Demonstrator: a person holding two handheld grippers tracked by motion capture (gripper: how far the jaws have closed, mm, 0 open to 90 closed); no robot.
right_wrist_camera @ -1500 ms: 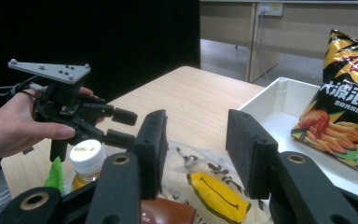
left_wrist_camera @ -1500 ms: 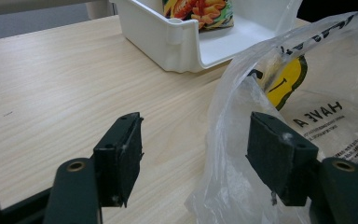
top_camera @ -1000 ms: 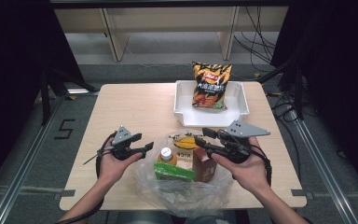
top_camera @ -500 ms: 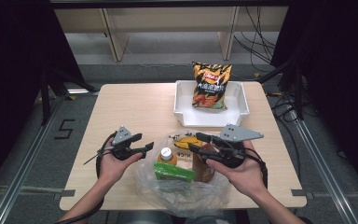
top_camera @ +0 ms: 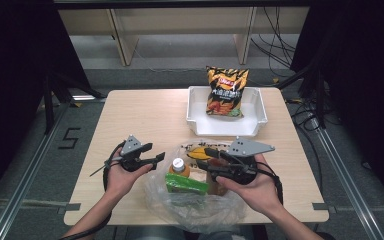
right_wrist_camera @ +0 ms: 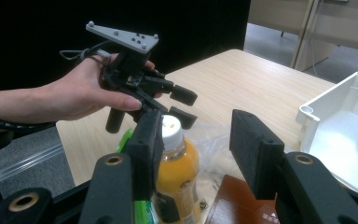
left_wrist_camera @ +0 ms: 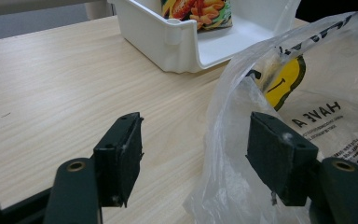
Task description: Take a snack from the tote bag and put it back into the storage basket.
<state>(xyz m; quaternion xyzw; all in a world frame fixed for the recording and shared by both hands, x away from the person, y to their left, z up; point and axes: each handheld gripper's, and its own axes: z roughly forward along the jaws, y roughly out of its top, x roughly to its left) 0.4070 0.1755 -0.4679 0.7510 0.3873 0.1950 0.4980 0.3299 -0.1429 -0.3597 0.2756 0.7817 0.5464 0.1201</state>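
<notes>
The clear plastic bag point(top_camera: 195, 200) sits at the near edge of the table point(top_camera: 140, 115), between the two hands, with an orange juice bottle point(top_camera: 179, 167) standing up in its mouth, a green carton point(top_camera: 186, 184) in front of it and a brown box point(right_wrist_camera: 242, 200) just beside it. The right gripper point(top_camera: 205, 156) hangs over the open bag, its jaws apart and gripping nothing; in the right gripper view the bottle's white cap point(right_wrist_camera: 172, 128) sits just behind the left jaw, not between the two. The risk there, I'd say: if the jaws go down off-centre, one pad could knock the bottle over into the box or snag the loose film instead of the neck. The left gripper point(top_camera: 152, 155) waits just to the left of the bag, jaws also apart and empty; in the left gripper view the bag's rim point(left_wrist_camera: 228, 93) bulges in front of the right pad. A pinch on that thin film could slip or tear, and a pull could drag the whole bag towards the table edge. Farther off, the white tray point(top_camera: 200, 125) already holds a chip bag point(top_camera: 226, 92), so a hurried lift across might bump the tray's near wall.
</notes>
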